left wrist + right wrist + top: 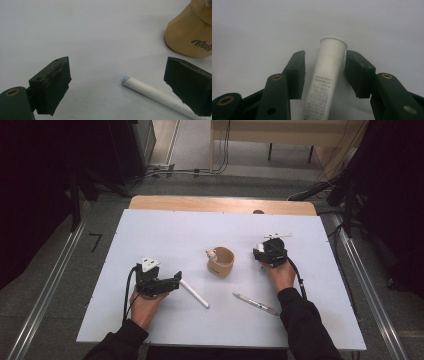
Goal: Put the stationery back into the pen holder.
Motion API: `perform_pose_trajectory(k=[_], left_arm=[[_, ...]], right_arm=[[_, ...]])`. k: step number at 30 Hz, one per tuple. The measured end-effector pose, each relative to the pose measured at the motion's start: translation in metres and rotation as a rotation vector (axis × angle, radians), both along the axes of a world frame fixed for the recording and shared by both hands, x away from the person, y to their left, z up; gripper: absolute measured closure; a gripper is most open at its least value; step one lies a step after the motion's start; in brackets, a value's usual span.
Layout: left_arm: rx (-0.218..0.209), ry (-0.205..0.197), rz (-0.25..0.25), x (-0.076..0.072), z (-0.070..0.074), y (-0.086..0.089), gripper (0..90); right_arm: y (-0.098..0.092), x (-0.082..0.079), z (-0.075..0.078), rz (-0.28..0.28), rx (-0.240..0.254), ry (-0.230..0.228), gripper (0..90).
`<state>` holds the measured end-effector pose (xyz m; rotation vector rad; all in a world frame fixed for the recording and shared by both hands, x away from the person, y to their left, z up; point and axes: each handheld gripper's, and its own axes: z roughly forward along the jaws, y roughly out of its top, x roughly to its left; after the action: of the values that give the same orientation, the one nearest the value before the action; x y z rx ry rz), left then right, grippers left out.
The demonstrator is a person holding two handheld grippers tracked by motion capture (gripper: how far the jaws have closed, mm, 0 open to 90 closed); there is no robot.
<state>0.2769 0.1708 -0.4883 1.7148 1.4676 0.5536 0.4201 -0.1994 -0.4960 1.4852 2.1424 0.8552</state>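
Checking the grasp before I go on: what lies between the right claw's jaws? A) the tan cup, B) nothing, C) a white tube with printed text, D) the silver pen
C: the right gripper view shows a white tube with printed text lying between the jaws of the right claw.

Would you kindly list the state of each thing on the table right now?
White tube: lying flat between the right gripper jaws, cap on.
Right gripper: open, pads not yet pressing the tube.
Left gripper: open, empty.
White pen: lying flat beside the left gripper.
Tan cup: tipped on its side.
Silver pen: lying flat, untouched.
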Motion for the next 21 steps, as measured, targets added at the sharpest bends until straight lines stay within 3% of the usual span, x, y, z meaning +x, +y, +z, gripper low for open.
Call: perform_pose_trajectory(k=[9, 13, 21], left_arm=[[-0.001, -0.002, 0.0, -0.0001, 0.0002, -0.0012, 7.5], [0.002, -0.002, -0.002, -0.0003, 0.0004, -0.0016, 7.5], [-0.002, -0.003, -0.003, -0.0004, 0.0005, -0.001, 7.5]], right_arm=[[0.003, -0.001, -0.0003, -0.016, -0.038, -0.009, 56.4], [0.0043, -0.0009, 0.0001, -0.022, -0.04, -0.007, 63.4], [0.002, 0.0035, 0.0035, -0.013, -0.032, 0.028, 64.9]])
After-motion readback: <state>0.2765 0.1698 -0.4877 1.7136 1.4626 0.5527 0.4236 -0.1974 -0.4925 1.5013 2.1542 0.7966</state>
